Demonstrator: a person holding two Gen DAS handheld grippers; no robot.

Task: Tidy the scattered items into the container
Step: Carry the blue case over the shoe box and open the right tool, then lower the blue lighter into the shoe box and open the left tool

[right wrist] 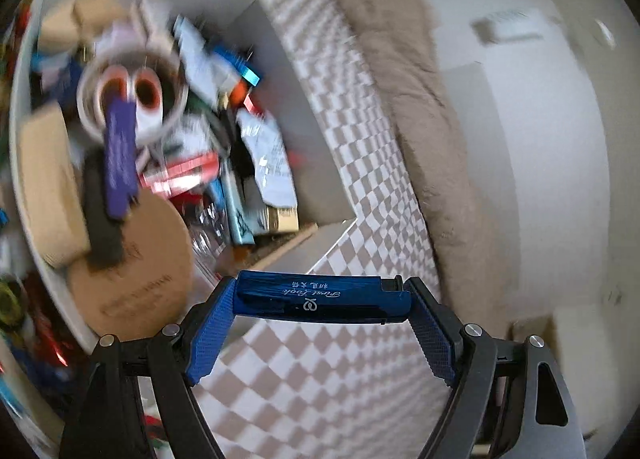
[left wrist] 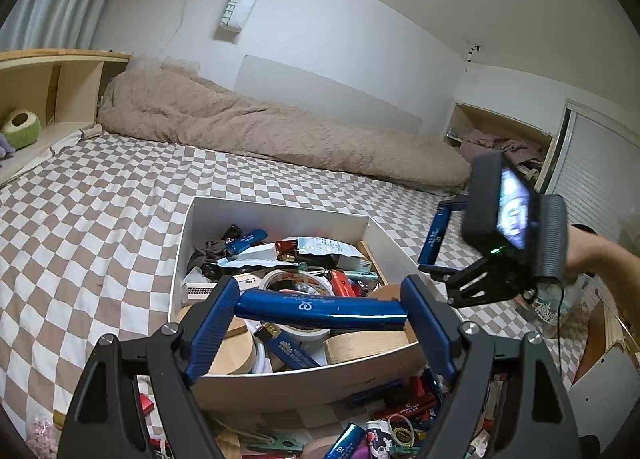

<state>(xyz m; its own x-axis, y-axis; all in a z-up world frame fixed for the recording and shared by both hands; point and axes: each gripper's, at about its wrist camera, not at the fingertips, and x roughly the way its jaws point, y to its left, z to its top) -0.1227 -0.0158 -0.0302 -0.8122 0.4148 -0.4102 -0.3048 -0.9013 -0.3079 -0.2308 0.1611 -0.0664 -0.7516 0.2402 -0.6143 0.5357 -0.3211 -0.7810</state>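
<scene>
Blue bars [left wrist: 320, 309] [right wrist: 324, 299] clenched endwise (one per gripper [left wrist: 316, 311] [right wrist: 320, 301]) above the box [left wrist: 280, 383].

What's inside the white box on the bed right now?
The white box holds a jumble: a tape roll, blue lighters, red ones, a round wooden lid, paper packets. The pile hides the box floor and whatever lies lower.

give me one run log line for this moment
left gripper: shut on blue bar over box | right gripper: shut on blue case
</scene>
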